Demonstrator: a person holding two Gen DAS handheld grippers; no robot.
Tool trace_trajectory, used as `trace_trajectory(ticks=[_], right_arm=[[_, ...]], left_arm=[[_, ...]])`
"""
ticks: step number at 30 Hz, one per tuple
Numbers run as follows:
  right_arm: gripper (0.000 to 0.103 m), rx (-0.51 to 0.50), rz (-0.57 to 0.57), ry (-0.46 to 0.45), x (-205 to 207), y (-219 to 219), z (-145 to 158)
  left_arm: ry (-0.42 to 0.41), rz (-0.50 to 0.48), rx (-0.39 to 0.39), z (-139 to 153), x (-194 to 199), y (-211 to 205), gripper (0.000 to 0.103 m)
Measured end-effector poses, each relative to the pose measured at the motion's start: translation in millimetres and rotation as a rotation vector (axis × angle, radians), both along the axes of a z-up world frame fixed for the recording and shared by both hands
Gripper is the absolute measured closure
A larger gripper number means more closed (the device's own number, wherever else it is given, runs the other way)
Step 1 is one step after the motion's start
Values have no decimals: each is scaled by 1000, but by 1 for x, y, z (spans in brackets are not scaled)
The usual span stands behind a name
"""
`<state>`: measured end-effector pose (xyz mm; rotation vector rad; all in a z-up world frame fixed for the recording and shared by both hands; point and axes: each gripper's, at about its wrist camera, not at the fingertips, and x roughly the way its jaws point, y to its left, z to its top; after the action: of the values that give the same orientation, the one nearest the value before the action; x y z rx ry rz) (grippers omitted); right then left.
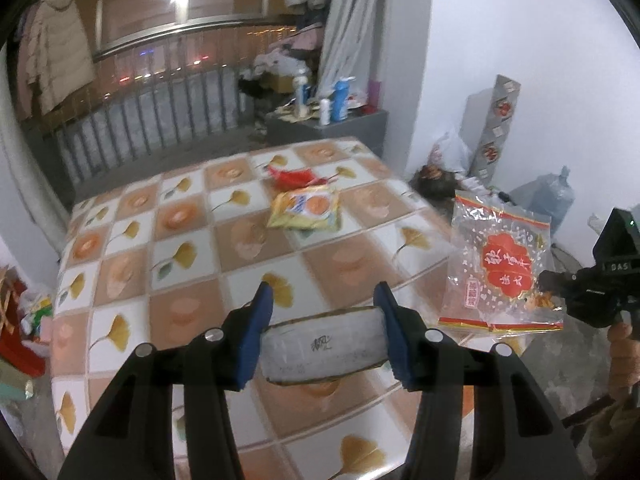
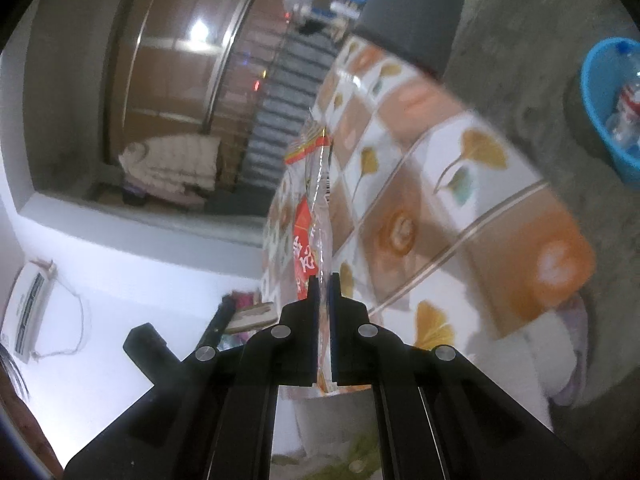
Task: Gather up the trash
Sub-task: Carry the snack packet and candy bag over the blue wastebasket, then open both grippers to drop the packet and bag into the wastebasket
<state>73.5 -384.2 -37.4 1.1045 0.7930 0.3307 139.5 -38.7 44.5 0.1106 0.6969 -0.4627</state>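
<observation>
In the left wrist view, my left gripper (image 1: 324,332) has a flat grey packet (image 1: 326,350) between its blue pads. The pads press on its two short ends, about half open, so the long axis of the packet lies across the jaws, from side to side. It seems lifted a little above the table (image 1: 192,240), but I cannot say this for sure. Farther on the table, near the middle, lies a yellow snack bag (image 1: 306,210), and just behind it a red wrapper (image 1: 294,176). Both are straight ahead of the left gripper and well apart from it. To the right, beyond the table edge, the right gripper (image 1: 548,282) holds a clear bag with a red label (image 1: 498,270) by its lower right corner; the bag hangs in the air, not on the table.

In the right wrist view, my right gripper (image 2: 324,280) is fully closed on this same clear bag (image 2: 314,216), which I see here edge-on, rising thin from between the fingers. The picture is turned, so the table (image 2: 460,184) runs up the right side. A blue basin (image 2: 596,92) with bottles inside stands on the floor beyond the table, at the far right.

I judge that both hands are full, so each must unload before the yellow bag and red wrapper; these lie nearer to the left gripper's line.
</observation>
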Motion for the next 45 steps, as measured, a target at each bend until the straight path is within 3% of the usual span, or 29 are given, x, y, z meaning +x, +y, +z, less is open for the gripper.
trace_trajectory(ticks=[7,16,20,25,29,34,36,37,38,42,45], right_arm=[[100,-5,-195,-36,-45,-66,2],[100,-16,-487,36,-115,-144,-29],[100,26,-606,124,-131,-173,-61],[100,78,-683,212,-129,-197,-97],[100,105,-708,272,-113,-217,-126],[96,119,-748,306,-89,-242,-152],[79,139,-762,318,-80,-252,-169],[53,133,-761,327,-73,-256,-178],[35,103,-768,345,-68,-258,-183],[34,5,-788,461,-70,-259,-198],[34,29,-825,431,-90,-252,-195]], left_arm=[[0,-136,-46,23,20,-57,52],[96,-404,-96,33,48,-195,52],[228,-517,-83,11,64,-278,52],[428,-578,11,-49,77,-385,52],[494,-606,97,-96,79,-450,52],[547,-586,151,-139,90,-502,50],[542,-564,184,-154,95,-518,37],[541,-547,202,-160,99,-521,29],[544,-514,212,-165,103,-523,28],[606,-467,138,-165,111,-511,27],[587,-486,129,-151,111,-496,26]])
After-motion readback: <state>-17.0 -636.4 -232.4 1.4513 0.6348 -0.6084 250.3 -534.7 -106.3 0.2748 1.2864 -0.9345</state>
